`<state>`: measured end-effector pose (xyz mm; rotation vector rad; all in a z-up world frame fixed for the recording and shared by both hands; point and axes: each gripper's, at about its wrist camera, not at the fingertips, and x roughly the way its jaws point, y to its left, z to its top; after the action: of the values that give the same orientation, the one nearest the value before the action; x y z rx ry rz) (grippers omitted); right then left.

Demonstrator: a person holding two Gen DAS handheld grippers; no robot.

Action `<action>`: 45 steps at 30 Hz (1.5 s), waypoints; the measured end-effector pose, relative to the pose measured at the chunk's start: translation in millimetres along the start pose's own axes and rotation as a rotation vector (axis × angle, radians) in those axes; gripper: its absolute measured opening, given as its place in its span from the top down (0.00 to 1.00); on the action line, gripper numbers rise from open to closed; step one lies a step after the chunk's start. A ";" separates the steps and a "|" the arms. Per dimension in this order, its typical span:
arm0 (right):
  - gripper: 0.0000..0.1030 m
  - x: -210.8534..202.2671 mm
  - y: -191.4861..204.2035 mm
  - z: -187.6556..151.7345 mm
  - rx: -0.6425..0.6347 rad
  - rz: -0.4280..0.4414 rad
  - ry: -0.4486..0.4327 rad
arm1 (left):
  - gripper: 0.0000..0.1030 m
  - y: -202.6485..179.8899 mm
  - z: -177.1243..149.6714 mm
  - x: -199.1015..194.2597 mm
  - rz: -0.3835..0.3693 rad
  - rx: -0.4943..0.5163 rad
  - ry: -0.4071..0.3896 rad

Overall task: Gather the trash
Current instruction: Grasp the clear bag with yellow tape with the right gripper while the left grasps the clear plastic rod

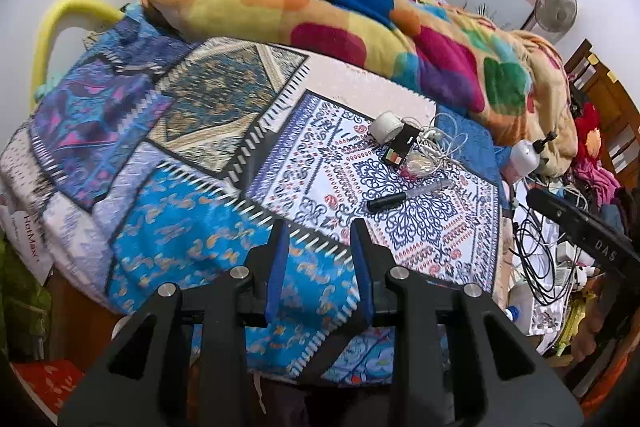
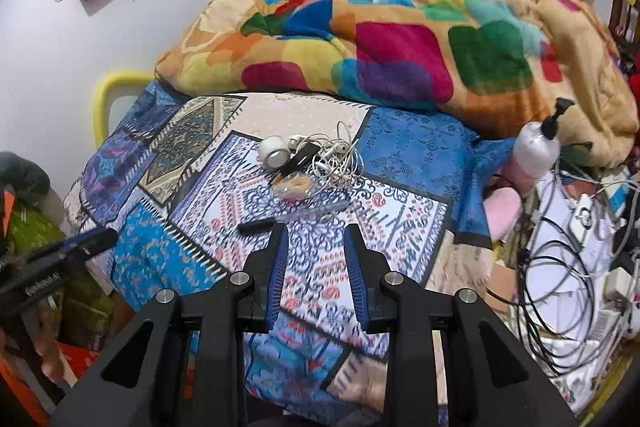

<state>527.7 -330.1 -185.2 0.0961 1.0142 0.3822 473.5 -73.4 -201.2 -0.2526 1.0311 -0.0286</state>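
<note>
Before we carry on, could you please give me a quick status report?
Left gripper open, empty. Right gripper open, empty. Clutter pile untouched on bedspread. Knife lies nearest, in front.

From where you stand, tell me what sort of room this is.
Most likely a lived-in bedroom: a bed with a patchwork spread, a bright blanket heaped along it, and a fan by the far wall.

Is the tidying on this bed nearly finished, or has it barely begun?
It looks barely begun. Nothing appears collected yet: the roll of tape, the tangled white cable, the knife and a small clear wrapper all lie on the patterned bedspread. The left tool and right tool are both open and empty, short of the pile.
</note>
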 end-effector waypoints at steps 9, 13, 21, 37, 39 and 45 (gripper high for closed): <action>0.71 66.9 11.5 25.6 -0.019 0.128 0.053 | 0.70 -5.2 14.3 54.2 0.008 0.006 0.037; 0.59 99.8 17.4 25.8 -0.024 0.124 0.095 | 0.70 -0.4 14.6 67.8 0.002 -0.005 0.051; 0.61 124.7 13.7 18.7 -0.049 0.060 0.103 | 0.70 2.5 12.8 91.1 -0.008 0.009 0.090; 0.73 36.6 -32.0 8.0 0.005 0.038 -0.053 | 0.70 -53.9 40.1 133.2 -0.220 0.039 0.109; 0.73 36.7 -40.4 5.3 0.022 0.019 -0.039 | 0.70 -62.5 37.1 137.4 -0.231 0.053 0.118; 0.73 47.3 -52.6 -1.1 0.048 -0.008 0.006 | 0.70 -79.7 17.2 139.6 -0.206 0.136 0.180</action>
<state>563.0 -362.4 -237.5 0.1347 1.0293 0.3514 567.8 -167.3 -293.1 -0.2343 1.1729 -0.3111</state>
